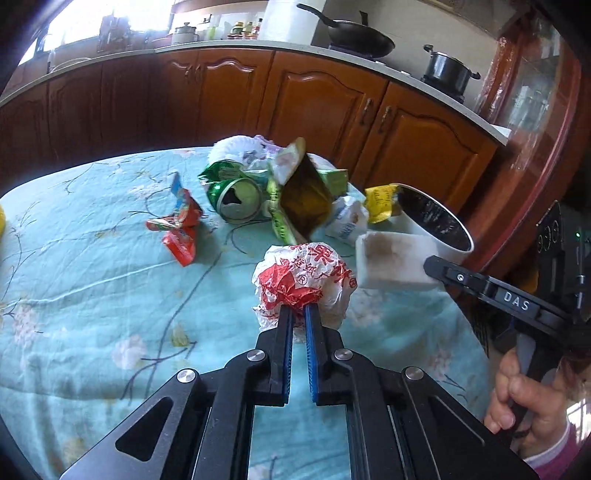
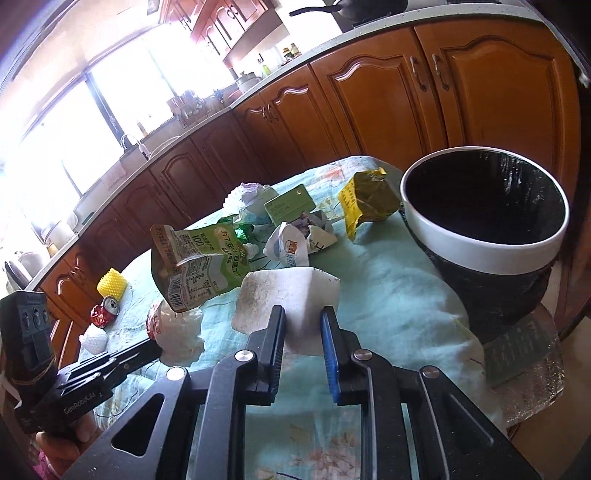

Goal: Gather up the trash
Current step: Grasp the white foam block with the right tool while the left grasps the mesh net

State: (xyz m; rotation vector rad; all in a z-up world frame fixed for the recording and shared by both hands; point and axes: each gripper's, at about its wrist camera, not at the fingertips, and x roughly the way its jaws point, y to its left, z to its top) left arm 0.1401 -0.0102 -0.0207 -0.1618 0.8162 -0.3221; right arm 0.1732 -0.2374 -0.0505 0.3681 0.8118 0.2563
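crumpled wrapper (image 1: 303,284) – left gripper (image 1: 298,314) | foam block (image 2: 288,299) – right gripper (image 2: 303,325)

Kitchen — brown wood cabinets (image 2: 369,96) under a pale countertop (image 1: 258,46) on the far side; bright windows (image 2: 74,122) far left; wok (image 1: 354,35) and pot (image 1: 448,68) far right.

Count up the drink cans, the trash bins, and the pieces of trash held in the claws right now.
Drink cans: 2, a green can and a red can
Trash bins: 1, the trash bin
Pieces held: 2, a red-and-white wrapper in the left claw, a white foam block in the right claw
Total: 5
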